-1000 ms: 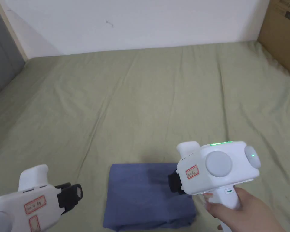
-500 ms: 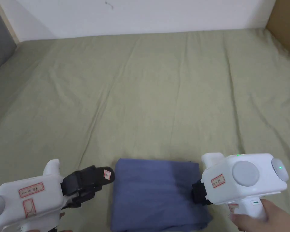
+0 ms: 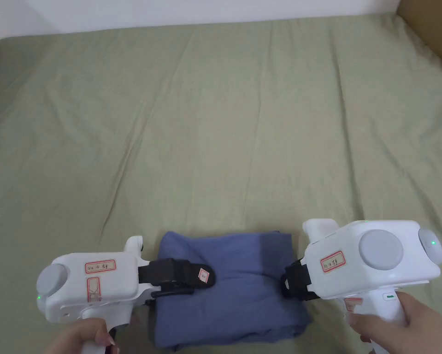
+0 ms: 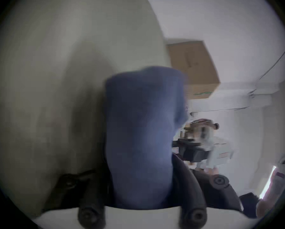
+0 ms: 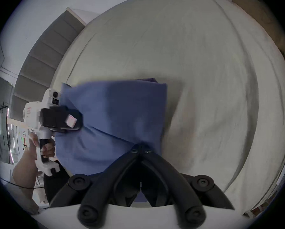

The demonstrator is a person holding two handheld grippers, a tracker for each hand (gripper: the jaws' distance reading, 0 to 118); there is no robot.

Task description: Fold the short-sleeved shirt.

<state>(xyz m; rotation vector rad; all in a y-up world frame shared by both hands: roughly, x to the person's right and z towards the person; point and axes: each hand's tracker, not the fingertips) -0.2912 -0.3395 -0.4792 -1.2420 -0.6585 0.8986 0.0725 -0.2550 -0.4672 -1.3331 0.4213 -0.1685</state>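
A blue short-sleeved shirt [image 3: 243, 281] lies folded into a small rectangle on the olive sheet [image 3: 215, 138], near the front edge. My left gripper [image 3: 200, 278] reaches over the shirt's left edge. In the left gripper view, the blurred blue cloth [image 4: 141, 125] fills the gap between the spread jaws, so the gripper [image 4: 138, 169] looks open around it. My right gripper [image 3: 286, 285] is at the shirt's right edge. In the right gripper view its jaws [image 5: 141, 149] meet, pinching the cloth [image 5: 113, 113]. The left gripper [image 5: 67, 121] shows across the shirt.
The wrinkled sheet stretches wide behind and to both sides of the shirt. A cardboard box [image 3: 434, 32] stands at the back right corner. A white wall [image 3: 169, 9] runs along the far side, and a grey padded panel [image 5: 44, 54] stands at the left.
My left gripper has swung in from the left and now reaches over the shirt's left edge. The right gripper has stayed at the shirt's right edge. The head camera has tilted downward.
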